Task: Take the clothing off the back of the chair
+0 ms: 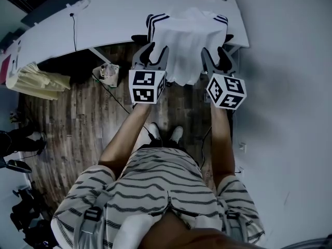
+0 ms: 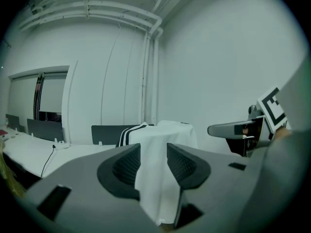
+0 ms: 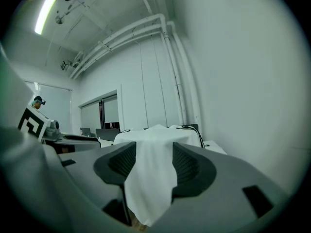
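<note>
At the near edge of the white desk (image 1: 104, 25), a white garment (image 1: 187, 40) with dark stripes at its shoulders hangs over the back of the chair (image 1: 138, 38). The garment covers the chair almost completely. Only short dark parts project past the cloth on either side, and the seat and base cannot be made out.

The left gripper (image 1: 158, 46) is held just in front of the garment's left lower edge. The right gripper (image 1: 213, 51) is at the right edge, level with it. The person's forearms and each marker cube (image 1: 147, 85) block the view of the gripper bodies from above.

Left gripper view: the left gripper (image 2: 153, 152) has its jaws apart with a moderate gap. The garment (image 2: 160, 135) fills that gap from top to bottom, but the pads are not pressed on it. Whether the cloth lies inside the gap or just beyond the tips cannot be determined. The right gripper shows at the right edge, partly cut off.

Right gripper view: the right gripper (image 3: 154, 154) has its jaws spread to a similar width. The garment (image 3: 150, 149) is framed between them and is not clamped. Its hem passes out of sight behind the gripper body.

The wooden floor (image 1: 78, 123) is dim. Objects at the left margin of the head view are too dark to identify.
</note>
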`<state>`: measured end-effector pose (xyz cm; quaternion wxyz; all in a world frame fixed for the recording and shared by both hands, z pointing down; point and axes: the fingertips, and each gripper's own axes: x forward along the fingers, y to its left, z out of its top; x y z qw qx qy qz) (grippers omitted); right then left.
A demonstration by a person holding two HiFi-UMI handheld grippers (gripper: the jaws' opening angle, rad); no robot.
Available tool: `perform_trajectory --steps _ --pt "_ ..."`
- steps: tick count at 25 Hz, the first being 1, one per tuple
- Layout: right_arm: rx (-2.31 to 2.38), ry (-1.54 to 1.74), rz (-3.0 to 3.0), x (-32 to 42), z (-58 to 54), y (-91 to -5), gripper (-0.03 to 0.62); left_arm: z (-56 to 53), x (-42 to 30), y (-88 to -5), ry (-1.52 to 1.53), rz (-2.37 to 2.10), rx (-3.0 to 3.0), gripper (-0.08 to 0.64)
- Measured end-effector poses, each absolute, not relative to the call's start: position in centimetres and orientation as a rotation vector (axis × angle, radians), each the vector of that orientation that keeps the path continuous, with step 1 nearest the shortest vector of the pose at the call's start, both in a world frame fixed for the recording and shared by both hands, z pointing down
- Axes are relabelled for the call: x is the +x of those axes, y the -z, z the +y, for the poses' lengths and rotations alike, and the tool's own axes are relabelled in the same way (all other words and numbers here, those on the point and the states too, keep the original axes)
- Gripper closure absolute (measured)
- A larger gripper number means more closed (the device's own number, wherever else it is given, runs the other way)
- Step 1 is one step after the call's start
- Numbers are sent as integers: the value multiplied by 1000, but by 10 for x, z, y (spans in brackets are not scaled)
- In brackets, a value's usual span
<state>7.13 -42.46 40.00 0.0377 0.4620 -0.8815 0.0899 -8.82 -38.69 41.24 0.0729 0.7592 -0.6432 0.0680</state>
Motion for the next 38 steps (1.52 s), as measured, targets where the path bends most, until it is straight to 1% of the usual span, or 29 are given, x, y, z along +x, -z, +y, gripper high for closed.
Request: perform_trajectory --steps 4,21,32,34,36,38 --pt "1407 -272 -2675 72 -441 -408 337 -401 -96 -414 -214 -1946 2259 385" --pt "1443 -223 -2567 90 -512 -431 330 -453 -117 -431 -271 -1982 2175 382" --pt "1388 -290 -2577 99 -542 -439 327 -468 -118 -432 -244 -1966 2157 383" --pt "1370 -284 -2585 97 -543 -440 336 -469 -116 -434 -242 -1962 2157 387" --pt "1348 -281 -2594 94 -544 -439 364 -471 -115 -435 -238 -1960 2157 390" --pt "1324 -294 -2603 91 -543 -439 389 -472 -113 -435 -241 -1950 2163 408"
